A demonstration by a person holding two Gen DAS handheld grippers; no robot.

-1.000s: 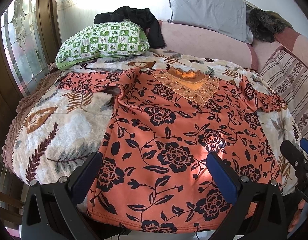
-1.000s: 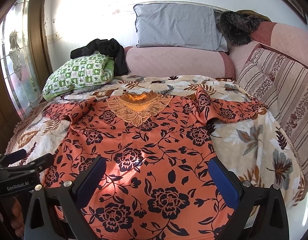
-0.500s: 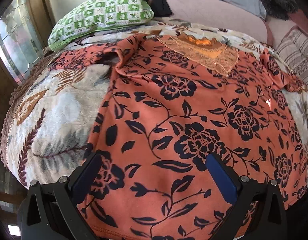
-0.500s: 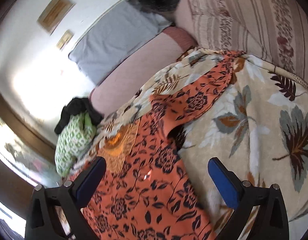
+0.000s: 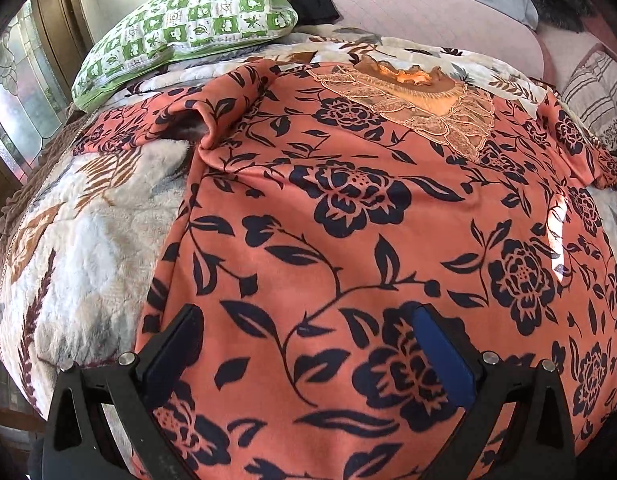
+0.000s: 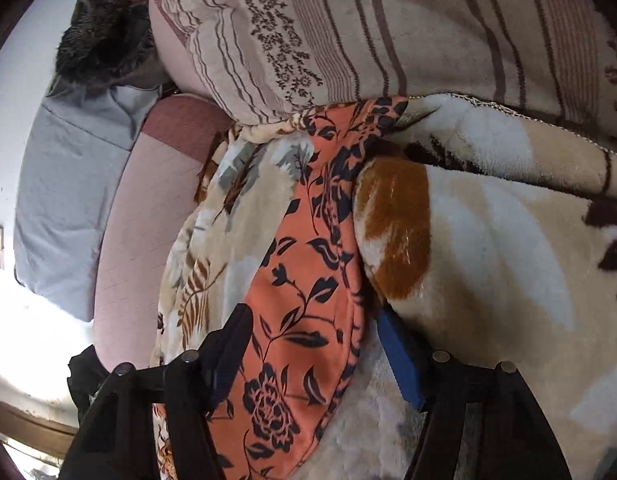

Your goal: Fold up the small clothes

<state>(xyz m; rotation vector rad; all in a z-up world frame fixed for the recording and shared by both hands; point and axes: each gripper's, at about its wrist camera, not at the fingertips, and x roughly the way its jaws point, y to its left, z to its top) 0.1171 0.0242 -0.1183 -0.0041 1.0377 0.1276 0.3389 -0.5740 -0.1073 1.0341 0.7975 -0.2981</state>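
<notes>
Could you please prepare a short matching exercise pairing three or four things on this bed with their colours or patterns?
Things:
1. floral short-sleeved top
2. square pillow beside the window
3. lace collar panel on the top
4. plush blanket under the top

Descriptions:
A. green and white checks
B. cream with brown leaves
C. salmon with dark navy flowers
D. golden orange

Pairs: 1-C, 2-A, 3-D, 4-B

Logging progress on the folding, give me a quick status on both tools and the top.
Left tool open over the top's hem. Right tool has been closing around the sleeve, not clamped yet. Nothing in the way.
</notes>
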